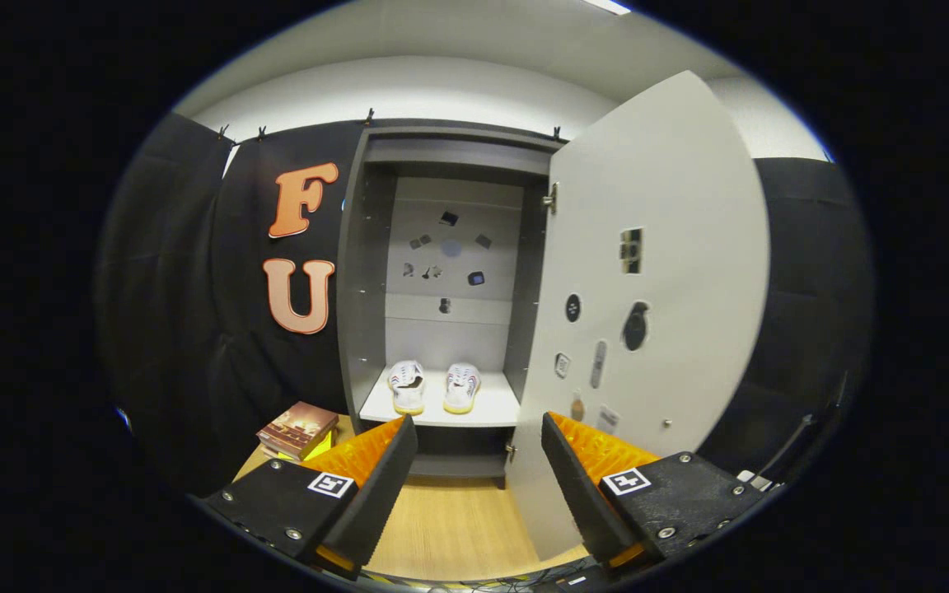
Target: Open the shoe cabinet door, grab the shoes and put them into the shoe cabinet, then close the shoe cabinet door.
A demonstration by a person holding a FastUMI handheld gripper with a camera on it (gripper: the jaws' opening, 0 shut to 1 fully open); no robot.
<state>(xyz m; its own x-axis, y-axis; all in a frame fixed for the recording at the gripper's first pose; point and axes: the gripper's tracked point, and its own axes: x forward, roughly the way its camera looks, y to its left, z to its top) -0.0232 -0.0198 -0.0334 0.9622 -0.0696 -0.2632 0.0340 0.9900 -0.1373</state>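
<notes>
A grey shoe cabinet (367, 272) stands ahead against the booth wall with its door (664, 272) swung wide to the right. A pair of white shoes (433, 387) sits side by side on the cabinet's white lower shelf (495, 408), toes toward me. My gripper (479, 449) is open, back from the cabinet, its two black and orange fingers (376, 465) spread with nothing between them. The shoes lie beyond the fingers, slightly left of the gap. The open door's lower edge stands just behind the right finger.
A stack of books (297, 430) lies on the wooden floor (450, 527) left of the cabinet base. Small stickers dot the cabinet's back panel and the door's inner face. A small knob (667, 423) shows low on the door. Cables lie at the lower right.
</notes>
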